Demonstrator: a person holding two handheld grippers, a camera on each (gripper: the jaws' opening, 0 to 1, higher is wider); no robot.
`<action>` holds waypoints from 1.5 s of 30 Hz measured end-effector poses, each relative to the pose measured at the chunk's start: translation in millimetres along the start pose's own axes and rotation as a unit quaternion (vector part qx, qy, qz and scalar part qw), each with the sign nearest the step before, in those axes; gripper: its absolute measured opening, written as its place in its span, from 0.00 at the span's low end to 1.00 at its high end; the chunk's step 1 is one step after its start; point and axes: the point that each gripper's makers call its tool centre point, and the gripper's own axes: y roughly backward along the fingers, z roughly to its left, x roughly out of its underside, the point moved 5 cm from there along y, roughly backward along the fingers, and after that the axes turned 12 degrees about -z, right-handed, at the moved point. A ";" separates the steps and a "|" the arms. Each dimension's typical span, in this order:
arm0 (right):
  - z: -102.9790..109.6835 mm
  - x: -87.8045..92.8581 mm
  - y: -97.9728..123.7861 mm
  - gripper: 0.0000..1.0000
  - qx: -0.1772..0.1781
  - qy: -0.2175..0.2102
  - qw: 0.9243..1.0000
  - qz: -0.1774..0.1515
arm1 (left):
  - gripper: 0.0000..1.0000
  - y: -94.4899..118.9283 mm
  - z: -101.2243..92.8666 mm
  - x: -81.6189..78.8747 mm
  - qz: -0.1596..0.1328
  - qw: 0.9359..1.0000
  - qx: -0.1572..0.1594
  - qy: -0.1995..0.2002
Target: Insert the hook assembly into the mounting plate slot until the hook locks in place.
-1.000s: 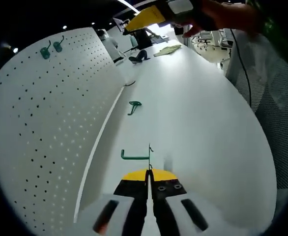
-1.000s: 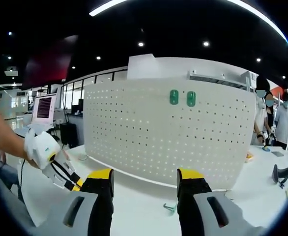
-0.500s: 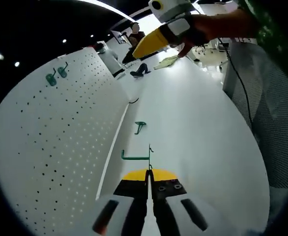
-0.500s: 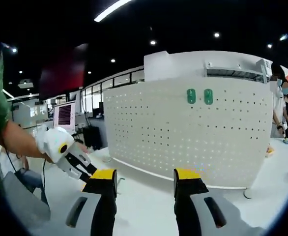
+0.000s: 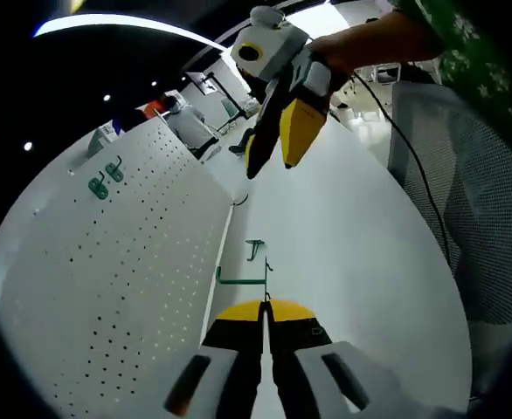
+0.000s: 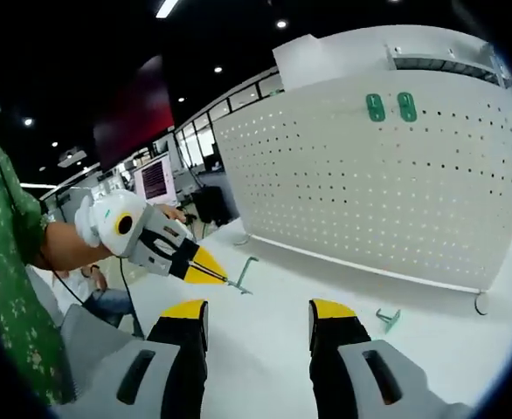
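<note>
I've got the green hook (image 5: 241,280) clenched by its thin end in my L gripper (image 5: 266,307), long axis crosswise to the jaws and pointing toward the pegboard (image 5: 107,262) along the bench's (image 5: 361,236) edge, while my R gripper (image 6: 256,314) hangs released, farther off.

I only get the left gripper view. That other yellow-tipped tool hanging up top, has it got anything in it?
Observer: No. In the right gripper view, the right gripper has its jaws wide apart with nothing between them.
Visitor: And the green wire my tool pinches, how does it look from there?
Observer: The left gripper is shut on the green hook, whose bent end sticks out past the yellow tip on the side of the pegboard.
Visitor: Anything behind my tool?
Observer: A lit screen stands behind the person's arm.
</note>
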 end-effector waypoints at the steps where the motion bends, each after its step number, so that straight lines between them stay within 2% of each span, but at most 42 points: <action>1: 1.0 -0.2 -0.1 0.46 -0.005 -0.001 1.000 0.003 | 0.02 1.4 -0.7 -3.4 0.000 1.000 0.001 -0.007; 3: 4.4 -3.9 -0.5 0.45 -0.019 -0.010 1.000 0.009 | 0.02 3.6 -1.9 -9.3 0.000 1.000 0.001 -0.019; 5: 9.4 -10.6 -1.4 0.44 -0.041 -0.036 0.999 0.009 | 0.02 5.4 -3.3 -15.1 0.000 1.000 0.002 -0.031; 9: 12.2 -16.6 -3.1 0.39 -0.059 -0.052 0.997 0.017 | 0.02 8.6 -5.6 -24.5 0.001 0.999 0.002 -0.052; 16: 21.7 -20.5 -4.6 0.29 -0.090 -0.084 0.991 0.047 | 0.02 16.3 -9.6 -41.4 -0.006 0.998 0.000 -0.068; 31: 33.4 -23.6 -16.5 0.18 -0.110 -0.098 0.987 0.067 | 0.02 25.1 -19.6 -72.0 -0.022 0.995 -0.002 -0.099; 37: 37.2 -23.2 -17.5 0.12 -0.117 -0.103 0.985 0.071 | 0.02 26.7 -22.3 -79.6 -0.028 0.993 -0.001 -0.111; 45: 41.0 -21.6 -20.2 0.04 -0.126 -0.102 0.984 0.077 | 0.02 26.8 -25.0 -81.4 -0.030 0.993 -0.003 -0.114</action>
